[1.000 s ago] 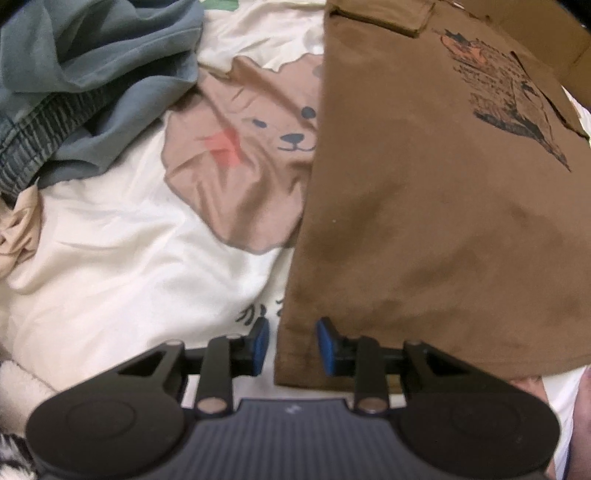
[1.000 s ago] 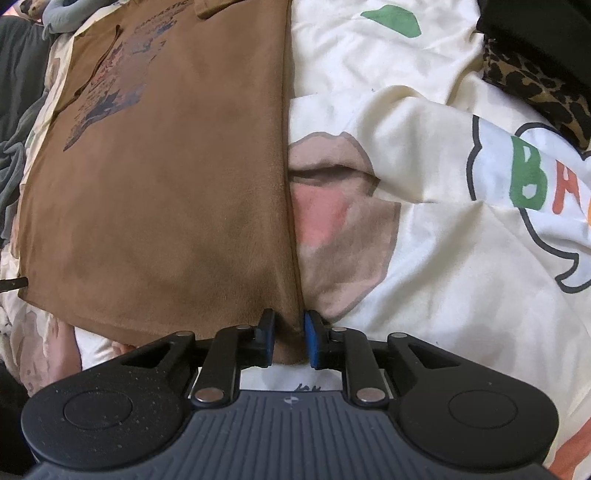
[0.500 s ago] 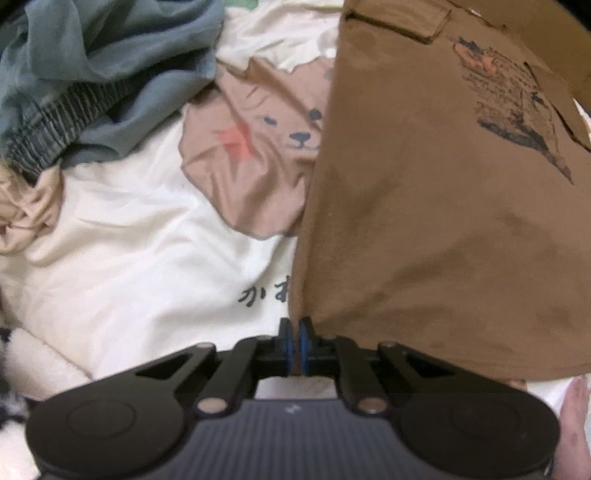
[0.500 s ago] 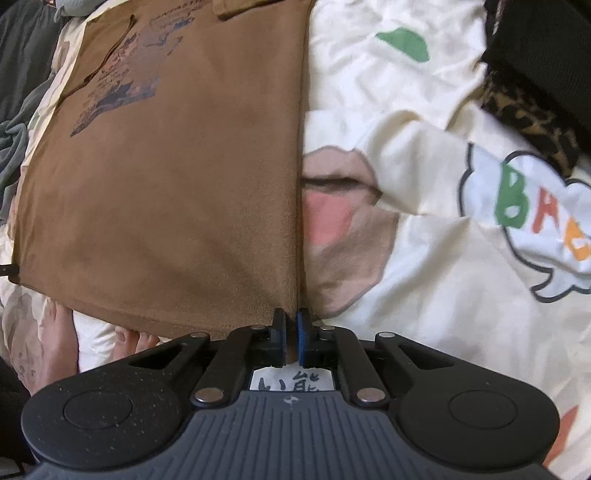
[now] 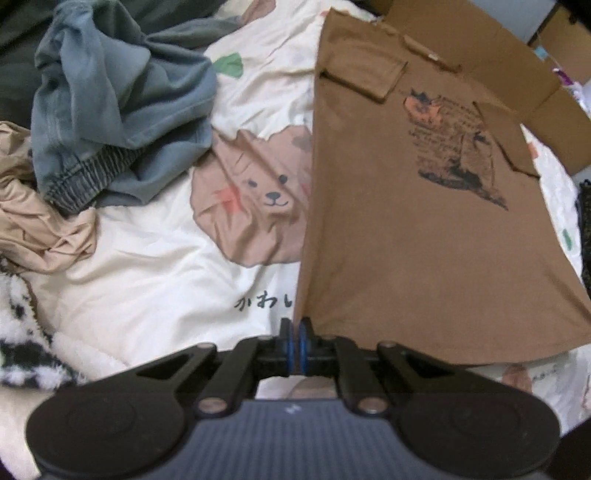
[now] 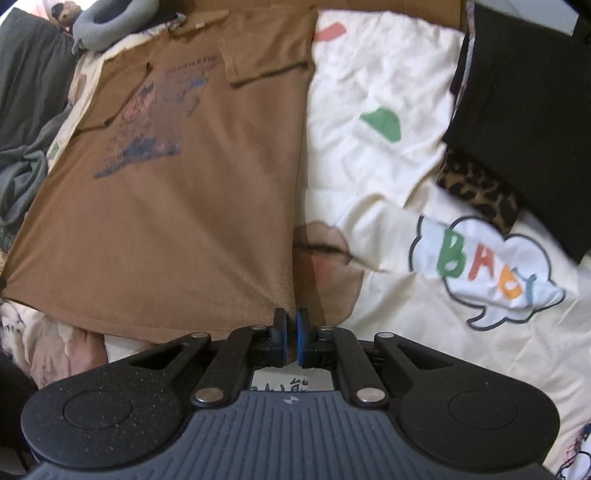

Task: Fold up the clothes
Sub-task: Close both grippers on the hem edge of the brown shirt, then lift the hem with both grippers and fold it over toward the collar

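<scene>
Brown T-shirt point(image 5: 399, 236) spread across a cream printed bedsheet point(image 5: 155, 295), both sleeves folded inward over the chest, dark and orange print showing on the front. Left gripper point(image 5: 294, 338) at the shirt's near left hem corner, blue pads pressed together with the brown fabric pinched between them, that corner raised off the sheet and the cloth pulled taut toward the collar. Right gripper point(image 6: 287, 332) at the shirt's near right hem corner point(image 6: 284, 295), fingers closed on the cloth with only a thin gap between the pads, fabric drawn up into a peak there. Beside the shirt's left edge, a printed bear face point(image 5: 258, 199) on the sheet, partly covered by the brown cloth. Farther left of the shirt, a crumpled blue-grey garment point(image 5: 114, 110) with an elastic waistband, and below it a bunched beige garment point(image 5: 40, 221); a black-and-white fleecy blanket point(image 5: 26, 332) at the frame's left edge. Beyond the shirt's collar, flat brown cardboard point(image 5: 517, 62). To the right of the shirt, in the right wrist view, a speech bubble with coloured letters point(image 6: 484, 269) printed on the sheet, a green patch point(image 6: 382, 123) above it, and a folded black garment point(image 6: 524, 110) lying on top of a leopard-print piece point(image 6: 476, 192). Left of the shirt in that view, dark grey fabric point(image 6: 26, 92) and a grey neck pillow point(image 6: 110, 22) near the collar.
</scene>
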`<state>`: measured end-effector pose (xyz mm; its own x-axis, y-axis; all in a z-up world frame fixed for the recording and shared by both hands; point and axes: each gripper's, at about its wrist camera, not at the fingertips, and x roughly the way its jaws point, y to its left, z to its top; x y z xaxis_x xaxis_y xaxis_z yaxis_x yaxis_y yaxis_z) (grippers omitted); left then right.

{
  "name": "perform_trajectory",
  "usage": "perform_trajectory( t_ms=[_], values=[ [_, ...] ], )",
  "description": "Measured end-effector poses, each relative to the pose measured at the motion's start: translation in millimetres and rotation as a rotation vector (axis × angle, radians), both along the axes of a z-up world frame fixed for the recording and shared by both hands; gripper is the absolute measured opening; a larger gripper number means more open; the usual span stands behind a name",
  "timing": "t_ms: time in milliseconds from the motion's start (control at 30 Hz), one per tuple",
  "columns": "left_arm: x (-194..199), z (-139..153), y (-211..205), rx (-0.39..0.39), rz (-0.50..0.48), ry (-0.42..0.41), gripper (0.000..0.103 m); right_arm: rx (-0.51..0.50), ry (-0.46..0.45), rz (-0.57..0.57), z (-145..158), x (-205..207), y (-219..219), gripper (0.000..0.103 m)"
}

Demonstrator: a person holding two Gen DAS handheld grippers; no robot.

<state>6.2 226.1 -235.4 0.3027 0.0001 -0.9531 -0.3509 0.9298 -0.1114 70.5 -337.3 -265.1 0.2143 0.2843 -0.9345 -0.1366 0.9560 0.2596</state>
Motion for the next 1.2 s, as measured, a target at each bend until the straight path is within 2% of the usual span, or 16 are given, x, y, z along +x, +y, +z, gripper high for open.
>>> perform_trajectory(
  t_ms=[167, 467, 1000, 1200],
  values=[
    [-11, 8, -6, -0.002, -0.010, -0.021, 0.003, 0.000, -0.009, -0.001, 12, -10, -9, 0.002],
    [-37, 13, -27, -0.017, -0.034, 0.007, 0.003, -0.007, -0.010, 0.006, 30, -33, -24, 0.002],
    [-97, -12, -42, -0.074, -0.009, 0.096, 0.003, 0.000, 0.094, -0.015, 12, -90, -40, 0.002],
    [-101, 3, -32, -0.122, 0.053, 0.038, 0.003, 0.022, 0.065, -0.038, 24, -90, -45, 0.002]
  ],
)
